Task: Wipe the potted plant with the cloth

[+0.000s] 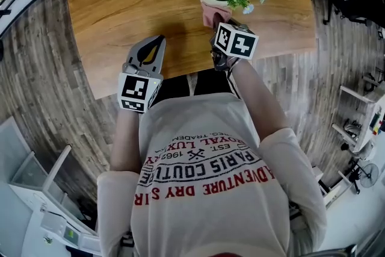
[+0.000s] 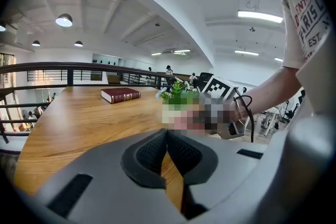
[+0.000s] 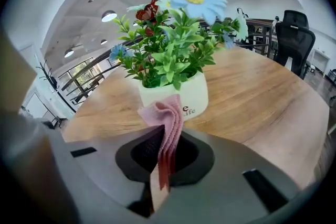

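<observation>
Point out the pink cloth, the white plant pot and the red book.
pink cloth (image 3: pixel 169 118), right gripper view, on its bunched folds.
white plant pot (image 3: pixel 195 93), right gripper view, on its front wall.
red book (image 2: pixel 119 93), left gripper view, on its top cover.

Left claw (image 2: pixel 167 138) closed empty, right claw (image 3: pixel 164 139) clamped on cloth (image 3: pixel 168 112)
</observation>
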Demonstrator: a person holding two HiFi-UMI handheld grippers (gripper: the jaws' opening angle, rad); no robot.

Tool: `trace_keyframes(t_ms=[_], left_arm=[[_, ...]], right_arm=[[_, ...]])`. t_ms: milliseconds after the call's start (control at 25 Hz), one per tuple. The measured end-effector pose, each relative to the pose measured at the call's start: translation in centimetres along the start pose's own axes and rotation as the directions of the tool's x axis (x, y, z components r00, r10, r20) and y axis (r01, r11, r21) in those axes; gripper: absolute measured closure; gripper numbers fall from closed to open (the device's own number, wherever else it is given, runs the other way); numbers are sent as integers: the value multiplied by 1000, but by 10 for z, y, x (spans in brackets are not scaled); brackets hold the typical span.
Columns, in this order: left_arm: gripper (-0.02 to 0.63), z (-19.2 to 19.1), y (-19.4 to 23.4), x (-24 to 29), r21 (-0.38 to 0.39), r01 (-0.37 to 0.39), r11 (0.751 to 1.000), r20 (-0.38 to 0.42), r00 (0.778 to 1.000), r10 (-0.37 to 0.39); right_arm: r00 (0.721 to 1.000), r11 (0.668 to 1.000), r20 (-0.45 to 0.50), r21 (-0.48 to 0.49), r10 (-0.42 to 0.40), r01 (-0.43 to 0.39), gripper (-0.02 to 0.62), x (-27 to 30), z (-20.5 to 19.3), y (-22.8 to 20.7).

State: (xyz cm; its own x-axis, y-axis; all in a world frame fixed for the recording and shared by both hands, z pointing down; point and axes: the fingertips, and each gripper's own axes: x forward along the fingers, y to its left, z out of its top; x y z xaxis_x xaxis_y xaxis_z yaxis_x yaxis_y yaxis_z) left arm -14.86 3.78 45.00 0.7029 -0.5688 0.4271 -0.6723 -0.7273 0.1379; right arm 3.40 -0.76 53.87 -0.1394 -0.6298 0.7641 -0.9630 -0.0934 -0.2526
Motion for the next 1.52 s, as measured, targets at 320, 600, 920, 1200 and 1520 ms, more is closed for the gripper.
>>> trace_keyframes(t_ms=[320,600,920,1200,1520], left_arm=[[589,12,-5,9,9,5,1000,31,1000,-5],[419,24,-26,34,8,111,994,52,992,-111],[260,26,-41,101,69,158,985,8,987,-158],[155,28,-35,140,63,136,989,19,990,-137],[109,37,-36,185,207,228,951,10,972,-235]], right_arm=[[1000,993,4,-115,-11,11,558,-18,-7,-13],[998,990,10,-133,-55,56,558,-38,-3,-53],[994,965,32,-238,-101,106,558,-33,27,-101],[999,974,20,-224,-33,36,558,-23,46,-113],[999,961,-9,-274,40,-41,558,-1,70,-123]])
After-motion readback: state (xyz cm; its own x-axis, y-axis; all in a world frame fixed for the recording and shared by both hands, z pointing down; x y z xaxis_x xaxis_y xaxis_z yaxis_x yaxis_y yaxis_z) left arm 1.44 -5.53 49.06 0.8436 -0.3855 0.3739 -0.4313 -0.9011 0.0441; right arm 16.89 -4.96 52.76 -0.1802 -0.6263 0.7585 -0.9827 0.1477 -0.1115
